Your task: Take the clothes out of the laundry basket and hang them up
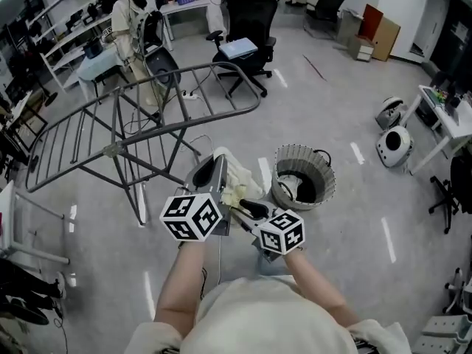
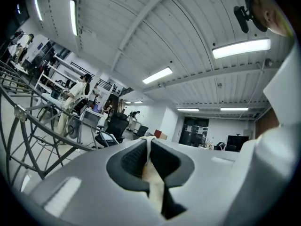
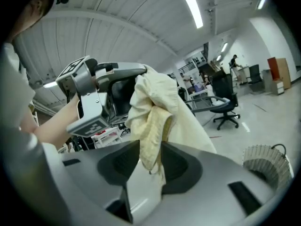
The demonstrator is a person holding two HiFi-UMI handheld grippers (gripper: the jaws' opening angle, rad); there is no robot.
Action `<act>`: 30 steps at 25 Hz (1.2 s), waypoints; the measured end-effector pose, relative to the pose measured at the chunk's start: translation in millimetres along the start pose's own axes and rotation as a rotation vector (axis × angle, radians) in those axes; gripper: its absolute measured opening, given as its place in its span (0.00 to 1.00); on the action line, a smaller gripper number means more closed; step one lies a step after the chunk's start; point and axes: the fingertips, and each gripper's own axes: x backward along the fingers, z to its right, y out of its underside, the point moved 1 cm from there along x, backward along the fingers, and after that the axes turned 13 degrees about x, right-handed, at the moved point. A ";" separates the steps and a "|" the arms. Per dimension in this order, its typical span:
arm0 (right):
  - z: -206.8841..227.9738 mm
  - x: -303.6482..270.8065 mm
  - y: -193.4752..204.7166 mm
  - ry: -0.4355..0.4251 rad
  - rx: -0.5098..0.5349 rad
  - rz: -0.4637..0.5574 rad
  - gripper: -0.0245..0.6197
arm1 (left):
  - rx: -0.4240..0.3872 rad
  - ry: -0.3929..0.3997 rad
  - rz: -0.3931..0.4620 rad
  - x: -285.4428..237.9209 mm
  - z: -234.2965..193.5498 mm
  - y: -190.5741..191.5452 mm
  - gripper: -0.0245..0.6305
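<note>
1. The left gripper [image 2: 149,147] is clamping a thin strip of the pale cream cloth garment [image 3: 160,102]; its jaws are nearly together.
2. The right gripper [image 3: 149,157], just right of it, is holding a thicker yellowish fold that is filling its narrow gap.
3. In the head view both marker cubes are hiding most of the garment, which is hanging between the grippers.
4. The round grey woven laundry basket [image 1: 291,157] is standing on the floor just beyond, to the right; something white is lying inside, hard to make out.
5. The grey metal drying rack [image 1: 147,124] is spreading far left, cut off at the edge.
6. Bare floor is lying open right of the basket and towards the black office chair [image 1: 247,21].
</note>
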 end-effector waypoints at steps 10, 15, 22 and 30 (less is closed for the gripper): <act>41.8 -66.4 -28.1 -0.141 0.019 -0.013 0.19 | -0.029 -0.139 0.107 -25.0 -44.2 -36.6 0.07; 61.0 -73.5 -59.3 -0.229 0.088 0.043 0.09 | -0.077 -0.215 0.090 -48.2 -69.1 -42.6 0.07; 114.8 -64.5 -123.4 -0.296 0.184 0.118 0.06 | -0.160 -0.312 -0.027 -79.0 -98.2 -25.6 0.07; 172.0 -72.0 -186.8 -0.308 0.227 0.212 0.06 | -0.144 -0.432 -0.131 -95.4 -131.1 13.5 0.10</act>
